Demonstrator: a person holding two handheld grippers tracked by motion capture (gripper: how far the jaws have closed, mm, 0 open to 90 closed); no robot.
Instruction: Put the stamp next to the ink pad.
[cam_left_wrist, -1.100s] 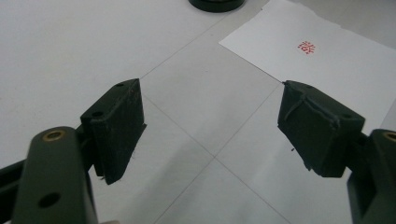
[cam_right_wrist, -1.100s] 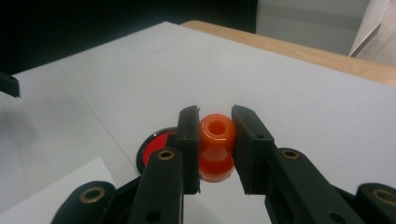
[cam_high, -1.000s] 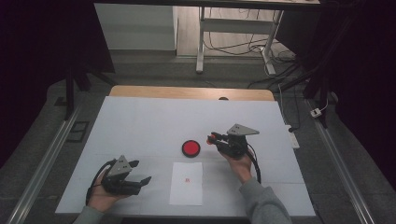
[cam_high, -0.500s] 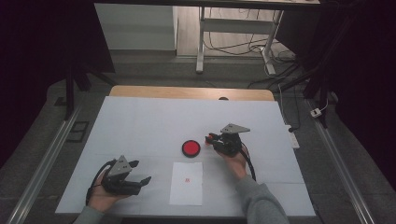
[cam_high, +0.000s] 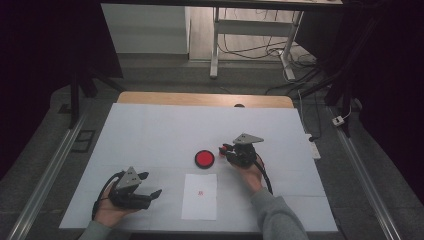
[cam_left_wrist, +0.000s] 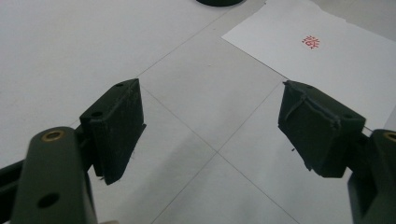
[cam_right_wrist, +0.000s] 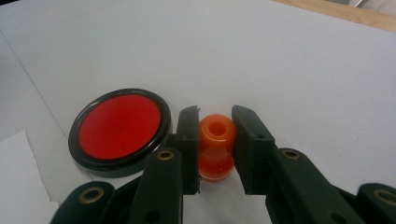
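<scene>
Where you sit: as you face the white desk (cam_high: 150, 130), your forearms come in from its near edge, one gripper in each hand.
Right gripper (cam_high: 226, 149): you hold it just right of the desk's middle, its fingers pointing left towards the ink pad.
Right fingers (cam_right_wrist: 188, 140): in the right gripper view they are drawn in close and press on both sides of an orange stamp (cam_right_wrist: 216, 145), so you have it firmly held.
Orange stamp: a small waisted piece with a round hole in its top end, standing low over the desk; I cannot tell whether its base touches the surface.
Ink pad (cam_right_wrist: 119, 131): a round red pad in a black rim, lying flat on the desk just beside the stamp, on the stamp's left in the right gripper view; the two are close but apart.
Paper sheet (cam_high: 199, 196): a white sheet lying flat nearer to you than the ink pad, with a small red mark (cam_left_wrist: 312, 42) printed near its middle.
Left gripper (cam_high: 152, 189): your left hand rests it on the near left part of the desk, well apart from the stamp, pointing right towards the sheet.
Left fingers (cam_left_wrist: 116, 126): in the left gripper view they stand wide apart with bare desk between them, holding nothing.
</scene>
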